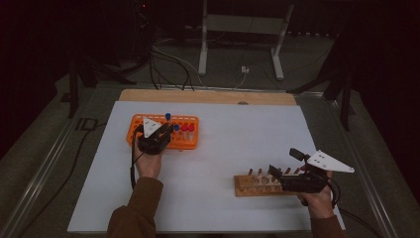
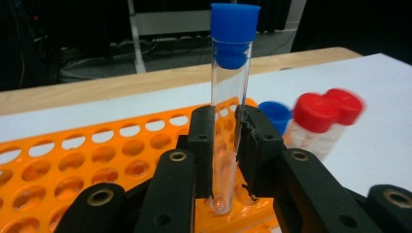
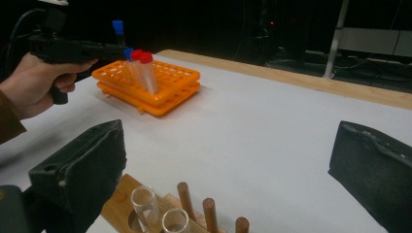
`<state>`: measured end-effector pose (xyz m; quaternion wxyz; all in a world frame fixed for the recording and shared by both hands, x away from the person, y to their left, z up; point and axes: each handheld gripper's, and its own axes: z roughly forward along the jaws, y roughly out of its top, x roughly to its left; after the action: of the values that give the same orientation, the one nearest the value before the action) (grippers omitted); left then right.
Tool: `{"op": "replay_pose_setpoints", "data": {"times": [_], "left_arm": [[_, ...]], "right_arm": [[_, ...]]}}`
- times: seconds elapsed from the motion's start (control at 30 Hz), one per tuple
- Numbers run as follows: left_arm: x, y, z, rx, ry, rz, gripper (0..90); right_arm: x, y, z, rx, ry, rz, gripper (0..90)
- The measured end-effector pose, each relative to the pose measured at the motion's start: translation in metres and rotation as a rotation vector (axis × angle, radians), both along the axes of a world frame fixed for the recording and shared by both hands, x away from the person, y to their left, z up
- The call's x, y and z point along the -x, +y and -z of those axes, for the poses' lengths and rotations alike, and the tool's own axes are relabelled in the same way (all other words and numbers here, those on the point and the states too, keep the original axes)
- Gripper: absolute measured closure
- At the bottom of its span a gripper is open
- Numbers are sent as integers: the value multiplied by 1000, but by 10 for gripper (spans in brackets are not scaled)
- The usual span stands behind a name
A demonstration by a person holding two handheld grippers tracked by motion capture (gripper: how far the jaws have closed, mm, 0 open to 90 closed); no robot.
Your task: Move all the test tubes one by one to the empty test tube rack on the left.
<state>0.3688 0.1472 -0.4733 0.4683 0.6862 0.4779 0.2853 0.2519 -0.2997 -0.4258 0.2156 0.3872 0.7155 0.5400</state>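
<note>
The blue-capped test tube [image 2: 230,111] stands upright between the jaws of the left gripper [image 2: 226,145], which are clamped on its clear glass about halfway down. Its rounded bottom sits at one of the holes of the orange rack [image 2: 87,160], though from this angle I can't quite tell whether it has entered the hole or only rests at the rim. From the high view the same tube [image 1: 168,119] pokes up above the left gripper [image 1: 166,130] over the orange rack [image 1: 143,121], at the far left part of the white table cover [image 1: 223,144].

Just beside the held tube, in the rack, stand two red-capped tubes [image 2: 323,121] and another blue-capped one [image 2: 275,115] tucked behind them; the red ones are blurred in the left gripper view. The right gripper view shows them too, red caps [image 3: 143,58] side by side with the blue cap next to them, and the person's left hand [image 3: 34,87] gripping the tool's handle.

The right gripper [image 1: 282,172] is held low at the near right of the table, jaws spread wide with nothing between them, just over the wooden rack [image 1: 257,186]. That rack holds two open glass tubes [image 3: 145,204] at its near end, next to a row of upright wooden pegs [image 3: 209,213].
</note>
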Motion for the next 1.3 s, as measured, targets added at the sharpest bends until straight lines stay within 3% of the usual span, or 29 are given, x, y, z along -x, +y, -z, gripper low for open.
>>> {"op": "replay_pose_setpoints", "data": {"times": [0.17,0.43,0.53,0.63,0.93,1.3], "left_arm": [[-3,-1,5,-15,27,4,771],[-4,-4,13,-76,75,19,772],[-4,-3,18,-76,98,25,772],[-4,-2,20,-74,102,28,772],[-4,-8,23,-135,127,40,775],[-3,-6,23,-119,134,26,735]], "right_arm": [[0,0,0,0,-1,-2,0],[1,1,0,3,-1,-9,0],[1,1,1,6,-2,-10,0],[1,1,1,4,-2,-9,0],[1,2,1,7,-4,-15,0],[1,2,1,5,-3,-17,0]]}}
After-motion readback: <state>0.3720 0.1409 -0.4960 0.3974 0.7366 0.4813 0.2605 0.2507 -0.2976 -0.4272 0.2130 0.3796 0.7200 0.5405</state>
